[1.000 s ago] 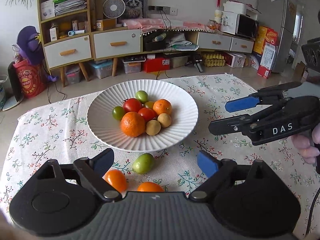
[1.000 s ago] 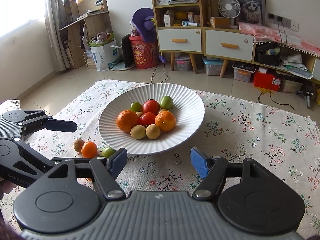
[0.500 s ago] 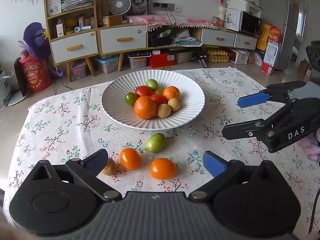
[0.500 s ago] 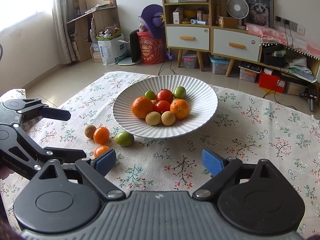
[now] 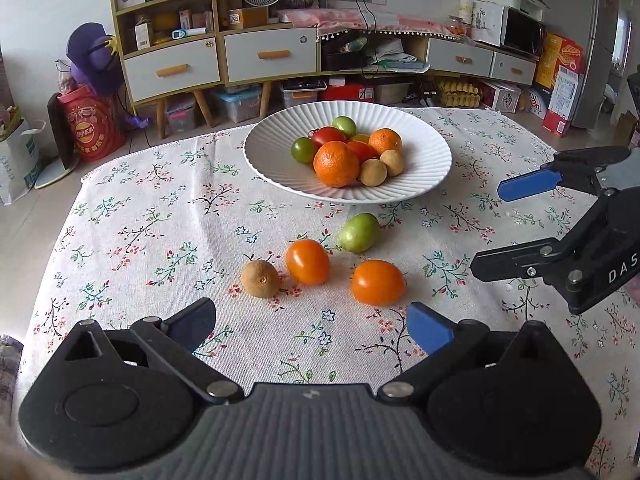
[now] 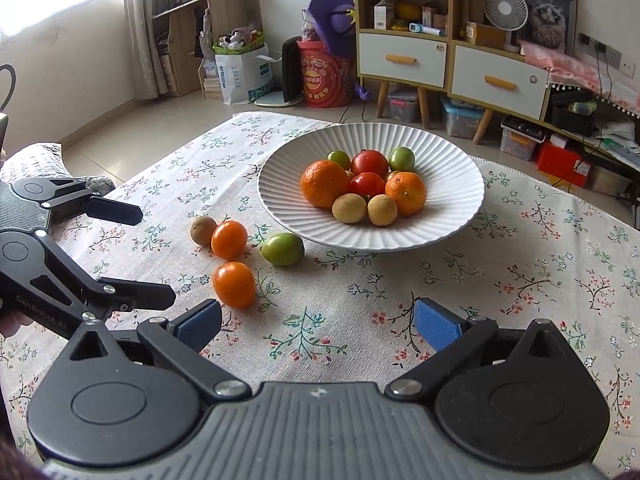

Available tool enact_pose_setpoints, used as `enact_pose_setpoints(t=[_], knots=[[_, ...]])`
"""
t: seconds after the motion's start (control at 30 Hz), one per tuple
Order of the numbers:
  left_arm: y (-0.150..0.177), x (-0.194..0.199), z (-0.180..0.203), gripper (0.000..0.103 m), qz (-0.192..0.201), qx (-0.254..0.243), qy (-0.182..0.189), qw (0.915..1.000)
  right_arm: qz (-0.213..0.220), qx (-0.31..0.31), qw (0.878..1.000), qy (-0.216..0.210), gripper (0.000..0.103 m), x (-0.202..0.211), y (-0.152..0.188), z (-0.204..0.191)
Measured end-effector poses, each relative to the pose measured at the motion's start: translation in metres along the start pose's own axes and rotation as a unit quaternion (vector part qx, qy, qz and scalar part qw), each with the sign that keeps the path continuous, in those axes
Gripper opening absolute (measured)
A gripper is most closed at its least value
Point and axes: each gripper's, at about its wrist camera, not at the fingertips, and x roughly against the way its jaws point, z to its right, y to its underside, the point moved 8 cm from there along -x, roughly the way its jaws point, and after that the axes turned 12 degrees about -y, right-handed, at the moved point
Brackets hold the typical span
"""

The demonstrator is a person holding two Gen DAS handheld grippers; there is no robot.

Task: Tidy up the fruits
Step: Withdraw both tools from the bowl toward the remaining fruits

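A white ribbed plate (image 5: 424, 160) holds oranges, red and green tomatoes and small brown fruits. On the flowered cloth in front of it lie a brown fruit (image 5: 260, 279), two orange tomatoes (image 5: 307, 261) (image 5: 378, 282) and a green fruit (image 5: 358, 233). My left gripper (image 5: 312, 324) is open just short of the loose fruits, with nothing between its pads. My right gripper (image 6: 318, 322) hovers over bare cloth with its jaws opening and empty; the nearer orange tomato (image 6: 234, 284) sits ahead of its left finger. Each gripper shows in the other's view: the right gripper (image 5: 504, 226), the left gripper (image 6: 144, 254).
The flowered tablecloth (image 5: 160, 240) covers the whole table; its far edge runs just behind the plate. Beyond are the floor, a white-and-wood cabinet (image 5: 272, 56), a red drum (image 5: 94, 128) and storage boxes. A grey cushion (image 6: 36, 160) lies at the table's left corner.
Both grippers have drawn back from the plate and dipped, so the loose fruits now lie fully in view ahead of them. The right gripper's jaws have spread much wider; the left's opened a little.
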Motion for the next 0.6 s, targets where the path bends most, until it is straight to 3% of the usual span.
enact_pose_setpoints(t=[0.47,0.6], knots=[[0.016,-0.029,-0.017,0.099,-0.001,-0.029,-0.034,0.9990,-0.023,0.021,0.999,-0.010,0.102,-0.026,0.003,-0.023],[0.017,-0.033,-0.024,0.099,0.005,-0.012,-0.022,0.9997,-0.028,0.030,0.999,-0.009,0.102,-0.031,0.008,-0.029]])
